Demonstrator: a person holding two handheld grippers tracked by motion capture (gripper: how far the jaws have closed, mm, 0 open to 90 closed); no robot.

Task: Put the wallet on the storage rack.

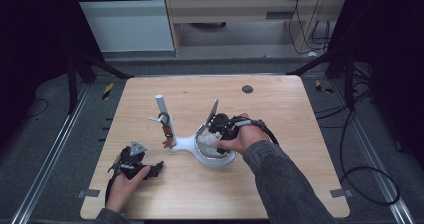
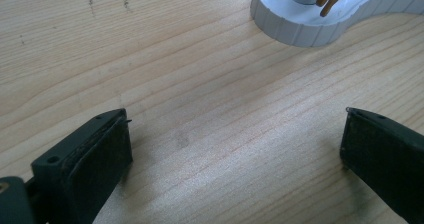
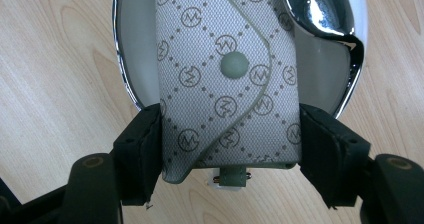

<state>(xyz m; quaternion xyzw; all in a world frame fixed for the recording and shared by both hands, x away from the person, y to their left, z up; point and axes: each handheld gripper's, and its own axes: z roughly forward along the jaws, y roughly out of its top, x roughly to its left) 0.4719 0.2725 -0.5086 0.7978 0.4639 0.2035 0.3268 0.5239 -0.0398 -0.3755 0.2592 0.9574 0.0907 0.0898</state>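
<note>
Right gripper (image 3: 230,149) clamped across the monogrammed key pouch (image 3: 227,79) over the chrome-rimmed tray (image 3: 127,84): light, soft fabric, grip near end. Left gripper (image 2: 235,149) wide open, empty.

A light wooden table (image 1: 280,184) with rounded corners and plain grain fills the middle of the room, a small dark round spot (image 1: 247,89) near its far edge. Around it lies grey carpet floor (image 1: 55,134), crossed on either side by metal rails (image 1: 47,159) running toward the near edge. Black-and-yellow tape marks (image 1: 107,90) sit on the floor by the far corners. Black frame legs (image 1: 80,66) stand at both sides, the outer margins dark. Behind the table a pale panel (image 1: 125,24) meets a light wooden cabinet (image 1: 235,14), and black cables (image 1: 360,179) loop across the carpet on the right
</note>
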